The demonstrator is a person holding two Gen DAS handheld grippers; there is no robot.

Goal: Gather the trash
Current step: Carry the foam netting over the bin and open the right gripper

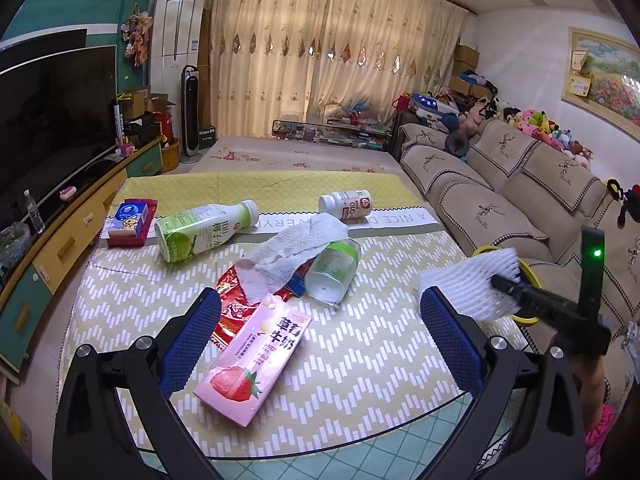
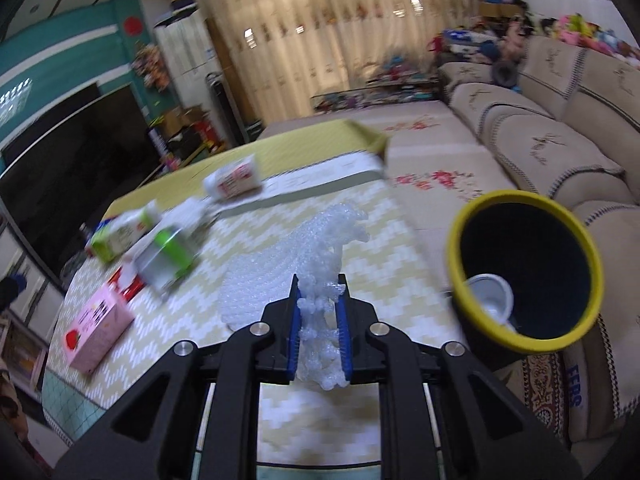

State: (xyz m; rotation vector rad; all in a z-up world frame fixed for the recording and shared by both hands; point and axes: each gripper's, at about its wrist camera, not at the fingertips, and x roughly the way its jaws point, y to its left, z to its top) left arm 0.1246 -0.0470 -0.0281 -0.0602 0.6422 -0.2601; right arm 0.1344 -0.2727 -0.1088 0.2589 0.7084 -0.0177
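A low table (image 1: 360,360) covered with a yellow and white zigzag cloth stands in a living room, with a beige sofa (image 1: 500,184) to its right and a dark television (image 1: 52,108) to its left. The left gripper (image 1: 320,320) hovers over the near part of the table with its jaws wide apart and nothing between its blue pads. Just ahead of it lies one pink strawberry milk carton (image 1: 252,364) on its side, resting partly on one red foil wrapper (image 1: 230,300). Beyond these, one crumpled white paper towel (image 1: 292,256) is draped over one clear plastic cup with a green band (image 1: 334,272), which lies tipped over. Two bottles lie on their sides farther back: one green and white drink bottle (image 1: 204,232) and one small white bottle with a red label (image 1: 346,206). One red and blue tissue pack (image 1: 132,222) sits at the far left corner. The right gripper (image 2: 319,320) has its jaws pinched on one piece of white foam netting (image 2: 316,248), which stands up between the blue pads above the table; in the left wrist view the same netting appears near the table's right edge. Just to the right of the table, in front of the sofa, stands one black bin with a yellow rim (image 2: 592,264), its mouth open toward the camera, and one white cup (image 2: 490,294) lies inside it. The right wrist view is blurred.
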